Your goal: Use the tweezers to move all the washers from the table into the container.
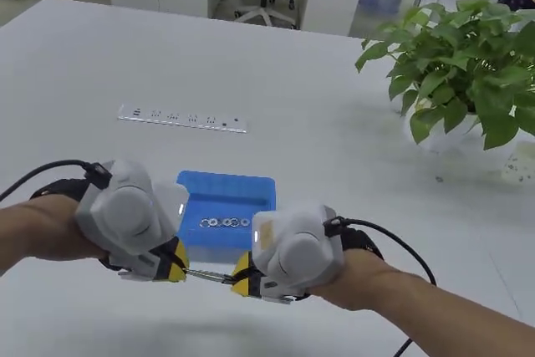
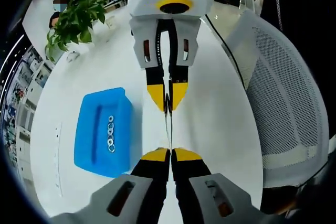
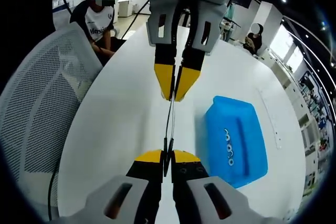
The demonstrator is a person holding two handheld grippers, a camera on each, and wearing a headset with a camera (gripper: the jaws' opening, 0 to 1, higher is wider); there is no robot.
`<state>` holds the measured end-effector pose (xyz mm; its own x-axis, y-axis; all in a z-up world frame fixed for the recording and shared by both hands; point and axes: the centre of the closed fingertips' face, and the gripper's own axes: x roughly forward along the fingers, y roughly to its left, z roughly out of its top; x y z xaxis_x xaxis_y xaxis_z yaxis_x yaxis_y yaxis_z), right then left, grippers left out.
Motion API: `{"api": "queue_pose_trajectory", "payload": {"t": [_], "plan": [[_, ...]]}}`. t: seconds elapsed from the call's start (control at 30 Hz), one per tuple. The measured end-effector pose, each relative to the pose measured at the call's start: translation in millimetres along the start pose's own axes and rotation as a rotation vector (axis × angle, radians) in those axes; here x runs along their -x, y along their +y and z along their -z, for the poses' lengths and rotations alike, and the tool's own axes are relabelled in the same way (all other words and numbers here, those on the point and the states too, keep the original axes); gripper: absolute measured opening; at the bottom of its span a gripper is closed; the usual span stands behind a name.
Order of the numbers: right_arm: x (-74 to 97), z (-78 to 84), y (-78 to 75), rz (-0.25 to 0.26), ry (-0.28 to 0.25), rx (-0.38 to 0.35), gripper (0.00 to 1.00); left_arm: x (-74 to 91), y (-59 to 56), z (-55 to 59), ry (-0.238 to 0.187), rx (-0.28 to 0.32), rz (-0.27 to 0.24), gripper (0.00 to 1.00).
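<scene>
Thin metal tweezers [image 1: 209,274] [image 2: 168,124] [image 3: 170,119] span the gap between my two grippers, low over the table near its front edge. My left gripper [image 1: 177,263] [image 2: 170,153] is shut on one end. Facing it, my right gripper [image 1: 242,277] [image 3: 164,156] is shut on the other end. Just beyond them lies the blue container [image 1: 242,190] [image 2: 94,145] [image 3: 247,150], with several washers [image 1: 224,223] [image 2: 111,133] [image 3: 228,145] in a row inside it.
A white power strip [image 1: 182,119] lies further back on the white table [image 1: 334,140]. A potted plant [image 1: 468,64] stands at the right. A white mesh chair [image 2: 283,103] [image 3: 47,108] is behind the table's near edge.
</scene>
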<state>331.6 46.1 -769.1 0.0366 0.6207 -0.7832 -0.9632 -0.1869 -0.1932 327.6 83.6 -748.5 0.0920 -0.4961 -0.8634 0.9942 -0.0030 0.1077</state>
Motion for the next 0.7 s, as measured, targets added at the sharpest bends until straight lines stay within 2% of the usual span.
{"api": "queue_pose_trajectory", "payload": {"t": [0.27, 0.43, 0.7], "plan": [[-13.4, 10.6, 14.3, -0.027, 0.023, -0.012, 0.07, -19.1, -11.3, 9.4, 0.006, 0.012, 0.030, 0.06], [-20.5, 14.3, 15.9, -0.029, 0.028, -0.030, 0.07, -28.4, -13.1, 17.3, 0.026, 0.008, 0.033, 0.06], [-26.4, 18.8, 16.8, -0.040, 0.035, -0.046, 0.09, -38.0, -14.3, 24.8, 0.017, 0.044, 0.045, 0.06]]}}
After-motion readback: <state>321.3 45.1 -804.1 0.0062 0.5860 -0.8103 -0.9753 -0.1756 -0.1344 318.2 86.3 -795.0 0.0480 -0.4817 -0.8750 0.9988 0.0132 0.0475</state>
